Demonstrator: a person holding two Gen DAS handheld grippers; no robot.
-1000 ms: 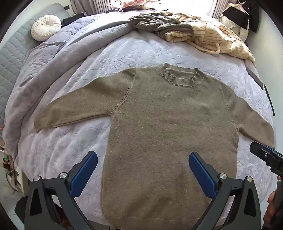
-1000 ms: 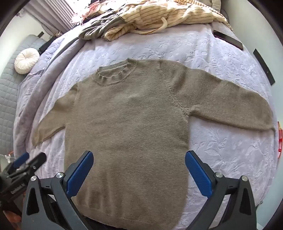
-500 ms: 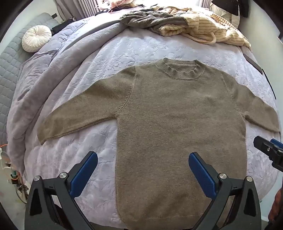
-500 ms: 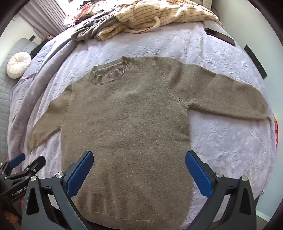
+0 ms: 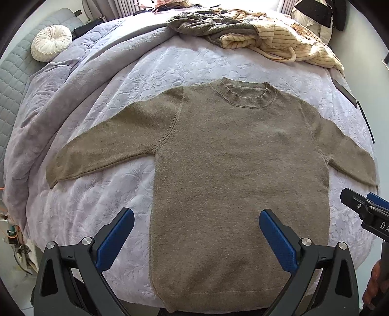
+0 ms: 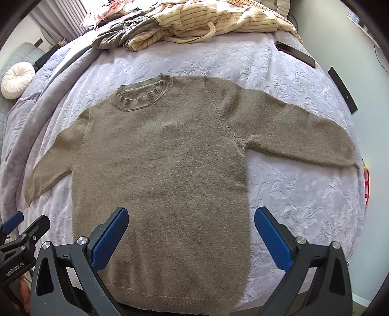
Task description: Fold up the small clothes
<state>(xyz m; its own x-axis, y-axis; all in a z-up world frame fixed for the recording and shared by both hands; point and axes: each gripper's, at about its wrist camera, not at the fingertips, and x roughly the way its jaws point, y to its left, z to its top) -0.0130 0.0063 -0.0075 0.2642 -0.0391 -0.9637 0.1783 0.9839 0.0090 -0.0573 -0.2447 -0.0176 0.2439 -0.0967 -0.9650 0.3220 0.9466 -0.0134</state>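
Clearly lying flat and face up on the bed [image 5: 102,116], spread across its middle with hem toward the near edge and collar toward the far edge: an olive knit sweater [image 5: 238,170], both sleeves stretched out to the left and right edges. Hovering above the hem, touching nothing: left gripper [image 5: 196,231] with blue fingers [image 5: 114,237] spread wide and empty; likewise right gripper [image 6: 190,231], fingers [image 6: 272,239] parted and holding nothing. Judging by the fuzzy, thick knit: soft, limp, fairly light, bound to sag and stretch when lifted, not slippery against the embossed lilac bedspread, nothing fragile about it. Probably best pinching through a single doubled edge rather than the open body: left cuff [image 5: 52,173] or right cuff [image 6: 350,153] for bringing a sleeve in, else hem corner and shoulder seam together. Heaped at the far edge, well apart: striped cream garment [image 6: 218,21] beside a grey one [image 5: 206,24]
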